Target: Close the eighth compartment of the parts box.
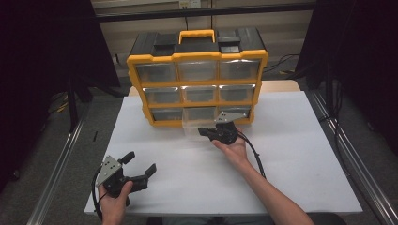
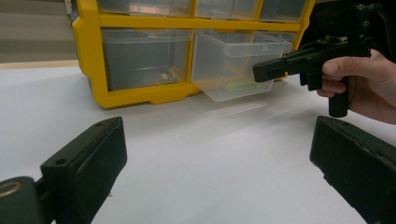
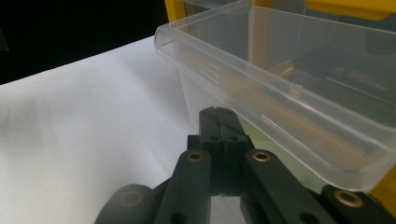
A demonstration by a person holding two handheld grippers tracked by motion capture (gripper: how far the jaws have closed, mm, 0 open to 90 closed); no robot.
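Observation:
A yellow organizer (image 1: 133, 84) with clear drawers stands at the back of the white table (image 1: 291, 154). Its bottom middle drawer (image 1: 191, 125) is pulled out; in the left gripper view this drawer (image 2: 233, 51) holds something small and green. My right gripper (image 1: 202, 131) is shut with nothing between its jaws, its tip right at the drawer's front wall. From the right gripper view, the shut tips (image 3: 219, 114) sit just under the drawer's clear rim (image 3: 280, 84). My left gripper (image 1: 140, 162) rests open near the table's front left corner, and its wide-apart jaws (image 2: 219, 135) face the organizer.
The other drawers (image 1: 197, 93) are pushed in. A black cable (image 1: 253, 154) trails from the right gripper over the table. Metal rails (image 1: 342, 154) run along both sides, with dark curtains (image 1: 371, 56) beyond. Bare table surface (image 2: 201, 158) lies between the left gripper and the organizer.

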